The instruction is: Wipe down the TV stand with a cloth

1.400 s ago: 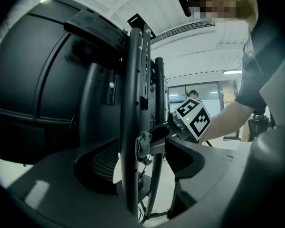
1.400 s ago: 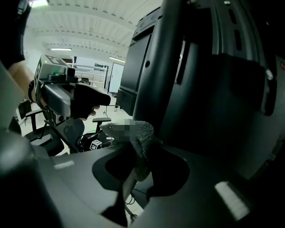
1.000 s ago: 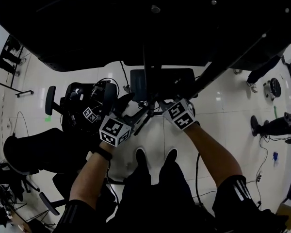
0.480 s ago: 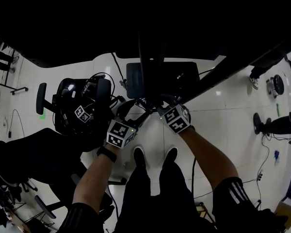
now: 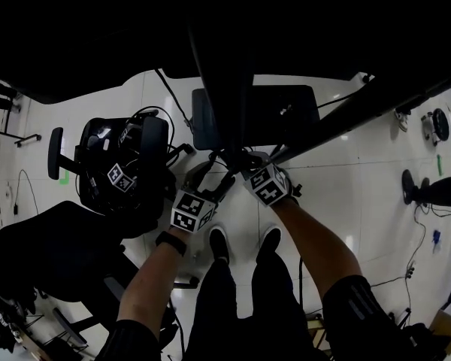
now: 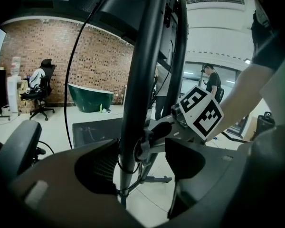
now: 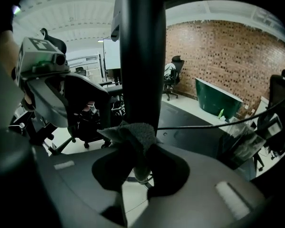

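The small grey fuzzy cloth (image 7: 133,133) is pinched between the jaws of the right gripper (image 7: 140,151), up against the thick black upright post of the TV stand (image 7: 137,56). The left gripper (image 6: 137,158) has its jaws wide apart, with that post between them. One flat black base plate (image 5: 293,119) lies on the glossy white floor tiles (image 5: 346,171). Beyond are one red brick wall (image 6: 61,56) and one dark green tub (image 6: 90,96). In all, one cloth and two grippers.
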`<state>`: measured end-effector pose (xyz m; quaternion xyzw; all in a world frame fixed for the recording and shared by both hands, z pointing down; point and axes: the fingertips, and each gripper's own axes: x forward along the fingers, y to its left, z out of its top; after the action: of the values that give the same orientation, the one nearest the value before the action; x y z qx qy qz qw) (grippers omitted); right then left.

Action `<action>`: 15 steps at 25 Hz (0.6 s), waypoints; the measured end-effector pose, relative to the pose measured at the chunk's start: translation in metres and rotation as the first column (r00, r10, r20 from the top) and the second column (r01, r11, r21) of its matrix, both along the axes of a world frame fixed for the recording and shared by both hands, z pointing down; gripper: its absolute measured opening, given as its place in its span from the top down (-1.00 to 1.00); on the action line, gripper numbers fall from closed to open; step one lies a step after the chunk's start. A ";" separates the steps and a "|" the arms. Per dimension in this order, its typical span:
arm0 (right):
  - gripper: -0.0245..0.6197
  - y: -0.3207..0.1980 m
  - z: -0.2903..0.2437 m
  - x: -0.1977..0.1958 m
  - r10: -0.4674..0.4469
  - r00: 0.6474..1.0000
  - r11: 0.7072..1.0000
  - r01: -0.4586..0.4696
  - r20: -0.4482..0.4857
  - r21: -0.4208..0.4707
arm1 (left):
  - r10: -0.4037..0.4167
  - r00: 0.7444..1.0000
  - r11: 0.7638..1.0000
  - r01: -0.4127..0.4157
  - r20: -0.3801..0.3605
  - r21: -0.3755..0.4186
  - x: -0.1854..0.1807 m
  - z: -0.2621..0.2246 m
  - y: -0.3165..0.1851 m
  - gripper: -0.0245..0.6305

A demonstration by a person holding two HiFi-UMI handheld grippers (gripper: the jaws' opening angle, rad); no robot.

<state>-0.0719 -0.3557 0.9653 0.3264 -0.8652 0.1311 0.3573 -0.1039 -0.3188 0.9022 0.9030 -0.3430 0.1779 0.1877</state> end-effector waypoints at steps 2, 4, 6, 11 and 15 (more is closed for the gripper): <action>0.69 -0.001 0.016 0.001 -0.008 1.000 1.000 0.008 -0.005 -0.012 | -0.004 1.000 1.000 0.004 0.010 -0.018 0.000 0.013 0.000 -0.09; 0.68 -0.003 0.030 0.002 -0.021 1.000 1.000 0.020 -0.018 -0.022 | -0.013 1.000 0.999 0.014 0.019 -0.036 -0.003 0.025 -0.003 -0.10; 0.68 -0.004 0.041 0.002 -0.031 0.999 0.999 0.030 -0.027 -0.026 | -0.022 0.999 0.998 0.023 0.026 -0.050 -0.007 0.035 -0.006 -0.10; 0.70 -0.001 0.039 0.005 -0.025 1.000 0.999 0.025 -0.007 -0.031 | -0.026 0.999 0.998 0.029 0.035 -0.061 -0.012 0.036 -0.001 -0.11; 0.71 0.006 0.002 0.011 0.004 0.998 1.000 -0.003 0.065 -0.012 | -0.020 1.000 0.999 0.021 0.014 -0.047 -0.008 0.011 0.011 -0.11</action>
<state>-0.0613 -0.3495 0.9671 0.3211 -0.8751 0.1475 0.3306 -0.1117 -0.3080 0.9134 0.8936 -0.3491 0.1902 0.2084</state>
